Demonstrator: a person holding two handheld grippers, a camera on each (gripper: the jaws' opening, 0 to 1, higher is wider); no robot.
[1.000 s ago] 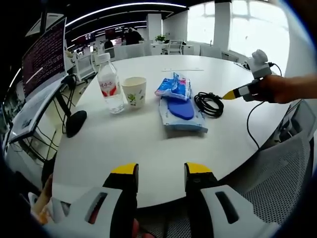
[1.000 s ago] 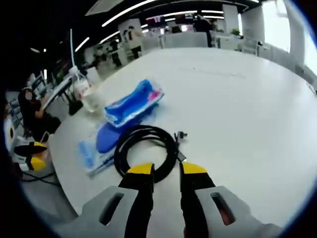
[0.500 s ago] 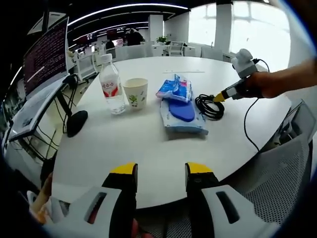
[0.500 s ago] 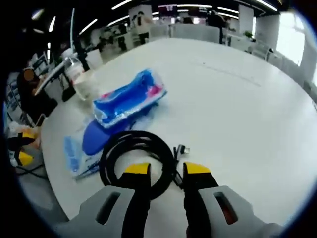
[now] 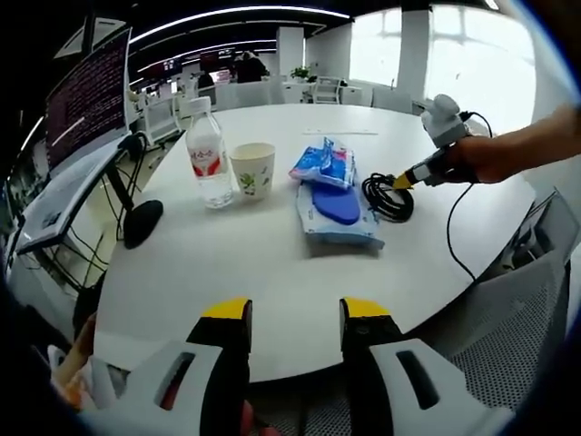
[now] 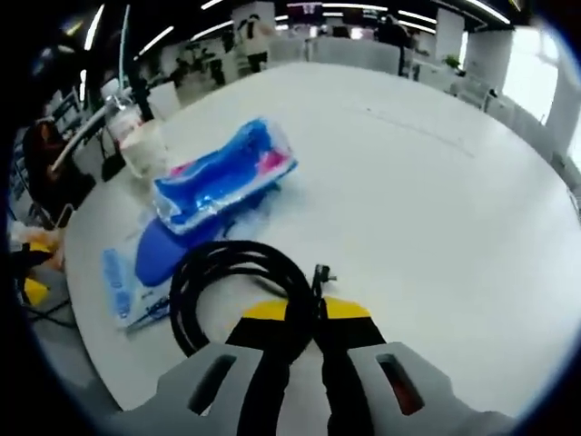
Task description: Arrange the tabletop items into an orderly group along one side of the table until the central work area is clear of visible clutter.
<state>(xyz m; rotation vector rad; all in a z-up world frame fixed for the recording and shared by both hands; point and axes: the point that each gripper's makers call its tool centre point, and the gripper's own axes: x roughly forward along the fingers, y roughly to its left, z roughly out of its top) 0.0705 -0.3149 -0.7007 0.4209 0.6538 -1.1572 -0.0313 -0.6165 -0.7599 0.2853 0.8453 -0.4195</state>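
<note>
On the round white table (image 5: 272, 263) stand a water bottle (image 5: 207, 156) and a paper cup (image 5: 252, 169). Beside them lie a blue snack pack (image 5: 323, 163) on a flat blue wipes pack (image 5: 334, 207), and a coiled black cable (image 5: 388, 194). My left gripper (image 5: 292, 313) is open, low at the near table edge, holding nothing. My right gripper (image 6: 305, 311) has its yellow-tipped jaws closed on the near edge of the cable coil (image 6: 227, 277); in the left gripper view it (image 5: 408, 178) reaches in from the right, held by a hand (image 5: 508, 156).
A monitor on a stand (image 5: 86, 109) rises at the table's left side, with its round black base (image 5: 142, 222) on the table. A mesh chair (image 5: 517, 327) stands at the right. Desks and chairs (image 5: 272, 86) fill the office beyond. Bare table lies past the cable (image 6: 436, 182).
My right gripper moved forward onto the cable coil and shut on it. The left gripper stayed where it was.
</note>
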